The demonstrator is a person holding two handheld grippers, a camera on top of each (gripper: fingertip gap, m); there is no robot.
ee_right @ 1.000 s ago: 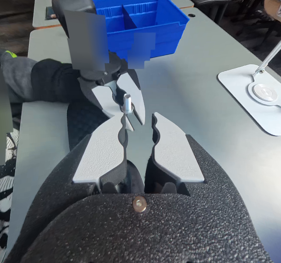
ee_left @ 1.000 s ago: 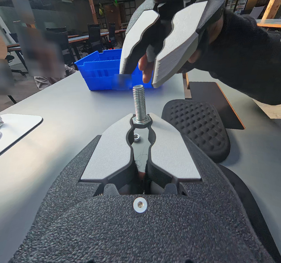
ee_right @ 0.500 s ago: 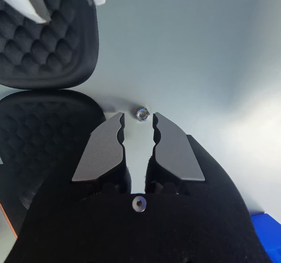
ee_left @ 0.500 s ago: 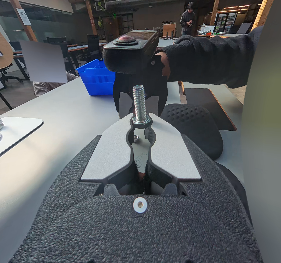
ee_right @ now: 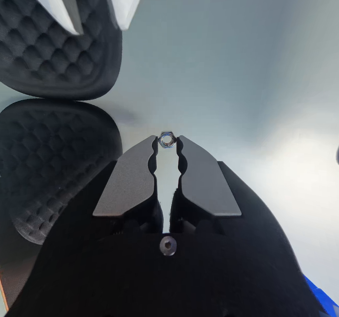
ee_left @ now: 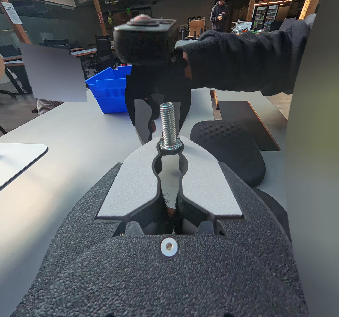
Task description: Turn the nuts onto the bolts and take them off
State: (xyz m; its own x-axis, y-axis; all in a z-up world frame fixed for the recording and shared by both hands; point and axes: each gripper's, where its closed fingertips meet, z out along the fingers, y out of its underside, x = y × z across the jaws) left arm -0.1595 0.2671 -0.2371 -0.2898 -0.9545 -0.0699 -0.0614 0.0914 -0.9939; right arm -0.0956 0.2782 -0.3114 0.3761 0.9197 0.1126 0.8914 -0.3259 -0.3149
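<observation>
My left gripper (ee_left: 170, 147) is shut on the hex head of a silver bolt (ee_left: 168, 123) and holds it upright, threads up, above the grey table (ee_left: 77, 143). My right gripper (ee_right: 167, 140) points straight down at the table, and its fingertips are closed on the sides of a small silver nut (ee_right: 167, 141) lying flat there. In the left wrist view the right gripper's fingers (ee_left: 140, 123) stand just behind the bolt, and the nut is hidden. The left gripper's white fingers (ee_right: 69, 15) show at the top left of the right wrist view.
Two black dimpled pads (ee_right: 55, 51) (ee_right: 55, 161) lie beside the nut; one shows right of the bolt (ee_left: 229, 154). A blue bin (ee_left: 110, 92) stands at the back. A white base plate (ee_left: 18, 158) lies left, a dark board (ee_left: 247, 123) right. My hands' fingertips stand some 10 centimeters from each other.
My right gripper swung from above the bolt to point down at the table, dropped onto the nut and closed its fingers on it. My left gripper kept holding the bolt upright.
</observation>
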